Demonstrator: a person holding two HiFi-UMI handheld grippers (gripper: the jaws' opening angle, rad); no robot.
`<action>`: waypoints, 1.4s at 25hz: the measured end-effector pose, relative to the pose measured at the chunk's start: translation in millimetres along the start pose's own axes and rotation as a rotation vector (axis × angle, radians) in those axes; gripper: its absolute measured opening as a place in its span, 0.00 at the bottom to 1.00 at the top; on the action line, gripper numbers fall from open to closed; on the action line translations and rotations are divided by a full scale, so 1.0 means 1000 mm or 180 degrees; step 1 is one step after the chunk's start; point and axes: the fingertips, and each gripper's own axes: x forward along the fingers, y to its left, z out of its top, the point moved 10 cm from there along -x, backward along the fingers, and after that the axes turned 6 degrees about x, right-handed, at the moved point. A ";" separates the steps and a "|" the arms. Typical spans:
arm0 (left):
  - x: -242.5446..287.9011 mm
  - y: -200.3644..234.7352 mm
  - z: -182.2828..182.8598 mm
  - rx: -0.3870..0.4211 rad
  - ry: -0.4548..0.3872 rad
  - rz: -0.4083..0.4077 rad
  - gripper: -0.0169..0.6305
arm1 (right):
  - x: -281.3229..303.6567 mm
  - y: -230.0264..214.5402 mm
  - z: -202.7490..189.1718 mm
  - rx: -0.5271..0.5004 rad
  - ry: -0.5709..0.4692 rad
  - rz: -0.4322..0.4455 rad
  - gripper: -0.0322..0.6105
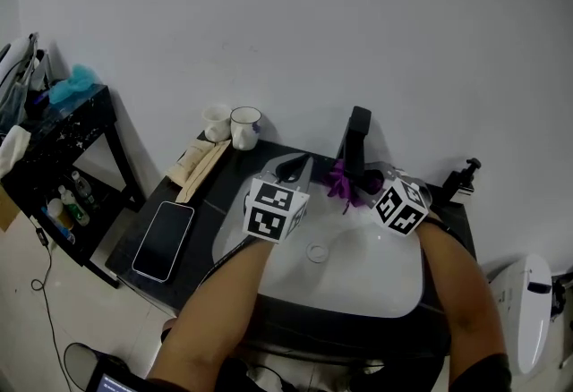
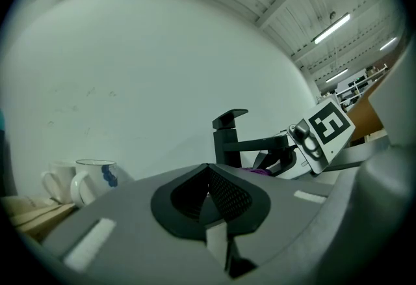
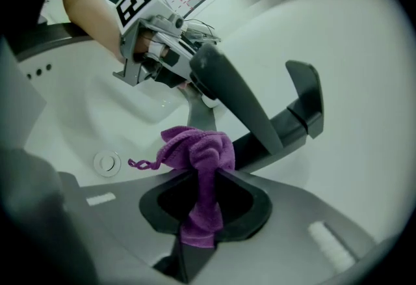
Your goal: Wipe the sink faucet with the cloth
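Note:
The black faucet [image 1: 356, 141] stands at the back of the white sink [image 1: 269, 265]. A purple cloth [image 1: 341, 183] hangs bunched against the faucet's spout [image 3: 265, 145], and my right gripper [image 1: 360, 186] is shut on it. In the right gripper view the cloth [image 3: 203, 159] runs down between the jaws of that gripper [image 3: 207, 189], with the drain [image 3: 107, 162] at the left. My left gripper [image 1: 292, 171] hovers over the basin's back left, shut with nothing in it [image 2: 209, 202]. From there the faucet [image 2: 227, 137] is just ahead.
Two mugs [image 1: 233, 124] and wooden sticks [image 1: 199, 164] sit on the dark counter left of the sink, with a phone [image 1: 164, 240] nearer me. A black shelf unit [image 1: 63, 144] stands at far left. A black fitting [image 1: 462, 179] is at the counter's right.

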 end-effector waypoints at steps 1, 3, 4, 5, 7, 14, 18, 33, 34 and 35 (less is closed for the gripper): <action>-0.001 0.001 0.000 -0.0005 0.0007 0.0014 0.05 | -0.005 -0.002 -0.002 -0.0048 -0.0003 0.0003 0.16; -0.001 0.000 0.000 -0.0001 0.0022 0.0019 0.05 | -0.016 -0.010 -0.007 -0.0096 0.0027 -0.0061 0.16; 0.000 0.000 0.000 0.0006 0.0026 0.0014 0.05 | -0.023 -0.017 -0.010 -0.0094 0.0050 -0.0124 0.16; 0.000 -0.001 0.000 0.0013 0.0031 0.0008 0.05 | -0.030 -0.023 -0.013 -0.0078 0.0075 -0.0198 0.16; 0.000 -0.003 -0.001 0.0022 0.0044 0.0000 0.05 | -0.043 -0.037 -0.018 -0.0040 0.0135 -0.0372 0.16; -0.003 -0.003 0.000 0.0025 0.0057 0.0013 0.05 | -0.075 -0.085 0.001 -0.0030 -0.0036 -0.1278 0.16; -0.003 -0.001 -0.001 0.0021 0.0065 0.0035 0.05 | -0.068 -0.095 0.020 -0.0055 -0.0096 -0.1407 0.16; 0.001 0.003 0.004 -0.0231 -0.0120 0.0016 0.05 | -0.026 -0.073 0.023 -0.0257 -0.0033 -0.1111 0.16; 0.001 0.004 0.004 -0.0230 -0.0111 0.0018 0.05 | -0.025 -0.071 0.022 -0.0263 -0.0030 -0.1093 0.16; 0.001 0.004 0.003 -0.0229 -0.0104 0.0019 0.05 | -0.024 -0.069 0.021 -0.0267 -0.0025 -0.1078 0.16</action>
